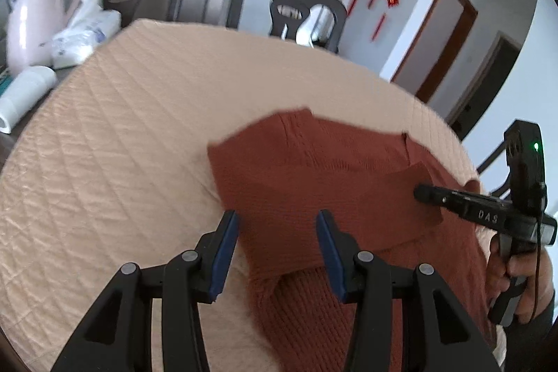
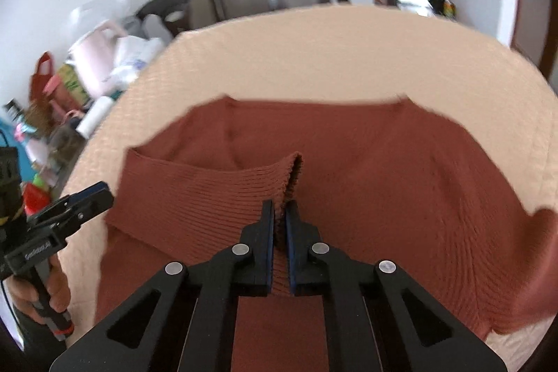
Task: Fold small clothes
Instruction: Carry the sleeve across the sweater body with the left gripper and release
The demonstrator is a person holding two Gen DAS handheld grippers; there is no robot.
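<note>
My right gripper (image 2: 280, 215) pinches a ribbed cuff (image 2: 244, 183) of the rust sweater (image 2: 401, 197) at frame center, jaws closed on the knit. The sweater lies across the peach quilt (image 2: 331, 58). My left gripper (image 2: 89, 196) hovers at left.

left gripper (image 1: 277, 225): black, blue pads, silver screws | right gripper (image 2: 280, 215): same, white lettering, green light

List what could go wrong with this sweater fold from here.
1. The right gripper pinches only a thin ribbed edge of the rust knit sweater; it may slip out when pulled.
2. The left gripper is open and holds nothing, so the sweater could drag across the quilted cover rather than fold.
</note>
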